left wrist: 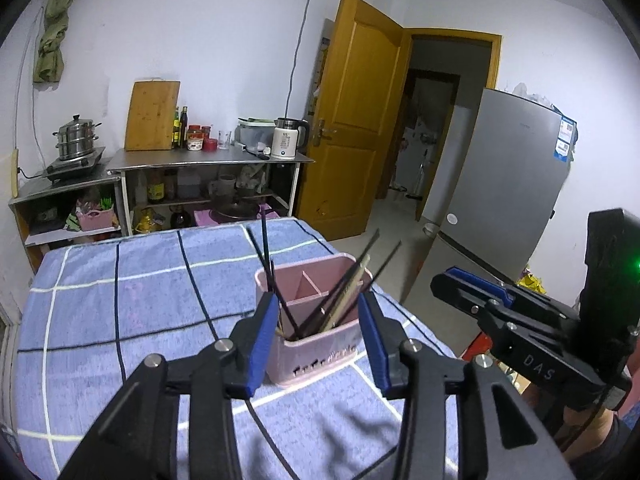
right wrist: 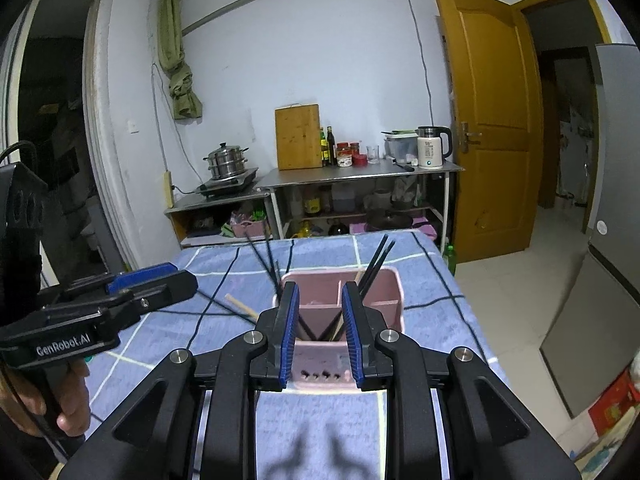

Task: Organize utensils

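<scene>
**Both claws drawn back from the pink caddy**

The left gripper (left wrist: 318, 336) has its jaws apart, empty, framing the pink utensil caddy (left wrist: 316, 352) without touching it. The right gripper (right wrist: 320, 334) holds its jaws narrowly apart, also empty, short of the caddy's near wall. The caddy stands close to the right edge of the checked blue tablecloth (left wrist: 120, 300); open cloth lies to its left. Dark and wooden chopsticks (left wrist: 340, 300) lean in its compartments; one wooden chopstick (right wrist: 240, 306) lies on the cloth just left of it. The grippers read "DAS" and "GenRobot.AI".
</scene>
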{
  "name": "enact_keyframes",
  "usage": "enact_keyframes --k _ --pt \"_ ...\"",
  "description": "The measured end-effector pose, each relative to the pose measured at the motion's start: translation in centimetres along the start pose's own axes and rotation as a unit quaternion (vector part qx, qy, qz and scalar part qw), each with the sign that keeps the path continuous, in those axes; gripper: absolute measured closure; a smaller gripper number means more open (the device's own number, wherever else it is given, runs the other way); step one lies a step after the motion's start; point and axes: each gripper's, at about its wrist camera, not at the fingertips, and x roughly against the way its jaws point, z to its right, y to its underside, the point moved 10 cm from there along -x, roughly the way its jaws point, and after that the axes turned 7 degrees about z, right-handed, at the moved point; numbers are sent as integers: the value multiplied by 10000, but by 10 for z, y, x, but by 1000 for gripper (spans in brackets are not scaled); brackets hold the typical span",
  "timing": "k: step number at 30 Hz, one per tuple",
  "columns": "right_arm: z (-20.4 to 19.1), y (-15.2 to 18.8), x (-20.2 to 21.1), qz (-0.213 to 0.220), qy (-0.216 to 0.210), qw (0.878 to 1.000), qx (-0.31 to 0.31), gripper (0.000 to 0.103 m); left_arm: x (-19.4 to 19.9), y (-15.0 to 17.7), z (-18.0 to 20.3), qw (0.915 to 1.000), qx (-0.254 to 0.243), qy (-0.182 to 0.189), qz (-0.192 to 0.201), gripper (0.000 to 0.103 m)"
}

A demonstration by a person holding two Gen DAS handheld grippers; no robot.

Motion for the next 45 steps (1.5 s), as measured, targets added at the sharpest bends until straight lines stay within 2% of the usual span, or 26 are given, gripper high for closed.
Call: enact_keyframes --k 10,21,34,45 --pt "-11 40 7 -121 -25 9999 21 80 20 38 -11 9994 -80 -300 121 58" --pt "-14 94 13 -367 80 9993 2 80 32 79 -11 9992 -146 -361 125 54" --pt "-15 121 22 -442 142 9989 68 80 37 104 -14 9982 -172 -555 108 53" --pt "-17 121 20 -485 117 9987 98 80 39 104 -13 9980 -213 -580 140 51"
